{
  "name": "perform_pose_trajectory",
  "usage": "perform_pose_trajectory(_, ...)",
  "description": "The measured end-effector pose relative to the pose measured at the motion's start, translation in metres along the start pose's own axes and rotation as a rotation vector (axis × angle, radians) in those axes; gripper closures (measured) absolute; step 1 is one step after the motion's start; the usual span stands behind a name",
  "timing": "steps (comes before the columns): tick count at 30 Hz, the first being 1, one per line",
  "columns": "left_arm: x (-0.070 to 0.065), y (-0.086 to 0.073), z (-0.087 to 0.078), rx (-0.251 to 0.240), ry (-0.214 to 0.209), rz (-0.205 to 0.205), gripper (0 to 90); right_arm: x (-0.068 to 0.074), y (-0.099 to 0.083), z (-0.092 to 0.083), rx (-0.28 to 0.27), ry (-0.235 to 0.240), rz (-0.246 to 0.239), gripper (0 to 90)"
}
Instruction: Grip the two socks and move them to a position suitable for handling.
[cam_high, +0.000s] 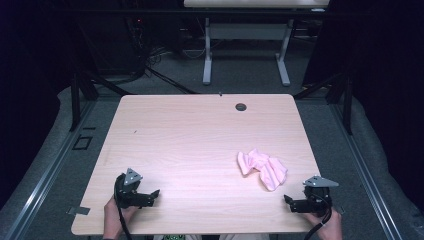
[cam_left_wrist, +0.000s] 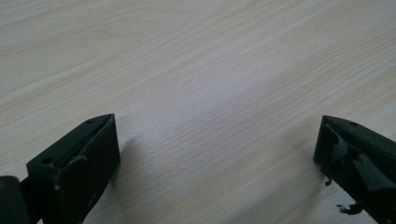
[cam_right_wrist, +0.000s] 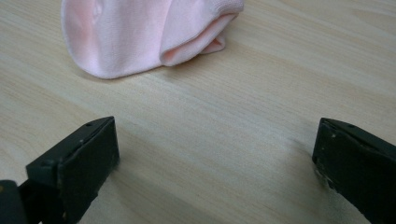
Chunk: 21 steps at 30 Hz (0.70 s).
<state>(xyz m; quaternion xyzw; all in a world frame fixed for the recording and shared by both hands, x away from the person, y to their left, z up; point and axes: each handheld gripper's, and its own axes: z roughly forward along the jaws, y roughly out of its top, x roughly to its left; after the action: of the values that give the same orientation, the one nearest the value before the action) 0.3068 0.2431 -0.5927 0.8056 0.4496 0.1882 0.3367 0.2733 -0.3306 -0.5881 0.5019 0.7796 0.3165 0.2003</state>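
Note:
A crumpled pink cloth (cam_high: 263, 168) lies on the light wooden table (cam_high: 190, 145), right of centre. In the right gripper view the pink cloth (cam_right_wrist: 149, 32) sits just beyond the jaws, which stand wide apart with bare wood between them. My right gripper (cam_high: 288, 202) rests near the table's front right corner, open, a short way in front of the cloth. My left gripper (cam_high: 155, 195) rests near the front left, open, pointing right across the wood. In the left gripper view the left gripper (cam_left_wrist: 217, 140) has nothing but bare table between its jaws.
A round cable hole (cam_high: 241, 107) sits near the table's far edge. Beyond it stands another table's white frame (cam_high: 245, 55) on grey floor. Dark frame posts (cam_high: 76, 95) flank the table on both sides.

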Motion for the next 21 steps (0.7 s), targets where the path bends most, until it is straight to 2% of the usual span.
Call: perform_pose_trajectory(21,0.0001,0.0005,0.0004,-0.001,0.005,0.002,0.3,0.0,0.0079,0.0037,0.037,-0.026,0.033,0.0)
